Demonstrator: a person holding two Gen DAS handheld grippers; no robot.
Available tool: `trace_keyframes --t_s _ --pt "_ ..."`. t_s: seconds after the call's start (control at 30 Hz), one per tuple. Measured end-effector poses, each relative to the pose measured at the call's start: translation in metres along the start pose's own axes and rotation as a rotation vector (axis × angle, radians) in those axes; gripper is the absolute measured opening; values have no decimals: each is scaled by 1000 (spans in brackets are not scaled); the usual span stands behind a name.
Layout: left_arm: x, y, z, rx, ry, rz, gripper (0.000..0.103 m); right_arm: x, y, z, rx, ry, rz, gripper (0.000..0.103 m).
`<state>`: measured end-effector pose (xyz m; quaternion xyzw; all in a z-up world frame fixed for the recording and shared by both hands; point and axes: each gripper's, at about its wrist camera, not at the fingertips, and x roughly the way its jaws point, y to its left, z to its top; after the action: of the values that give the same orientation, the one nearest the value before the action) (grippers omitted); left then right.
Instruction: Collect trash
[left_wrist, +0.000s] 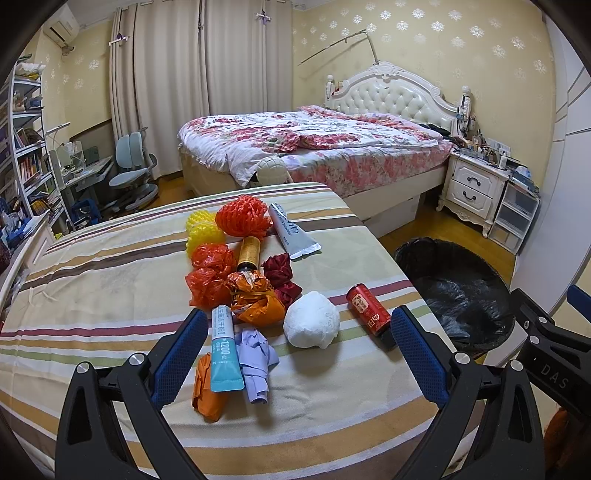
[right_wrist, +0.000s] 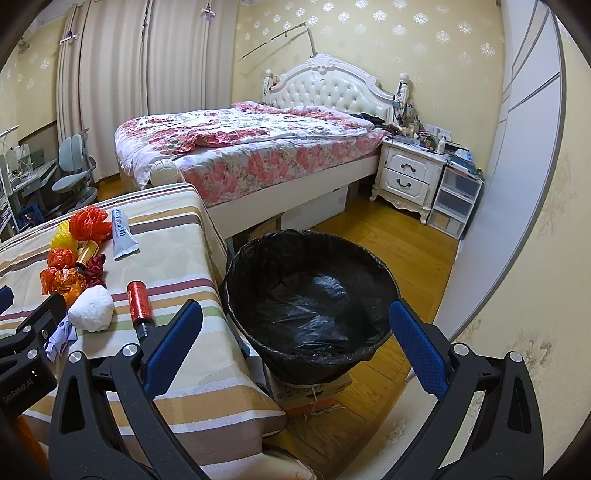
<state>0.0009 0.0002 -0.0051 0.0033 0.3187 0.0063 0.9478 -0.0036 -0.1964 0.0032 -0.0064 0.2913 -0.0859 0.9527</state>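
Trash lies on a striped table (left_wrist: 92, 295): a white paper ball (left_wrist: 311, 324), a red can (left_wrist: 367, 309), a teal tube (left_wrist: 224, 350), a lilac paper wad (left_wrist: 255, 356), orange wrappers (left_wrist: 255, 299), a grey tube (left_wrist: 291, 230) and an amber bottle (left_wrist: 248, 253). My left gripper (left_wrist: 295, 328) is open and empty above the near pile, with the white ball between its fingers. My right gripper (right_wrist: 295, 325) is open and empty over a bin with a black liner (right_wrist: 310, 295). The white ball (right_wrist: 92, 308) and the can (right_wrist: 138, 299) also show in the right wrist view.
The bin (left_wrist: 458, 291) stands on a cardboard box (right_wrist: 314, 391) right of the table (right_wrist: 207, 369). A bed (right_wrist: 258, 147), a nightstand (right_wrist: 410, 173) and plastic drawers (right_wrist: 454, 206) lie beyond. A desk chair (left_wrist: 133, 166) and shelves (left_wrist: 26, 147) are at the far left.
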Motion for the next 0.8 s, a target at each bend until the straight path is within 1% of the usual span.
trace_keyframes --t_s 0.8 --pt "1 0 -1 4 2 1 97 2 -1 -2 3 6 1 99"
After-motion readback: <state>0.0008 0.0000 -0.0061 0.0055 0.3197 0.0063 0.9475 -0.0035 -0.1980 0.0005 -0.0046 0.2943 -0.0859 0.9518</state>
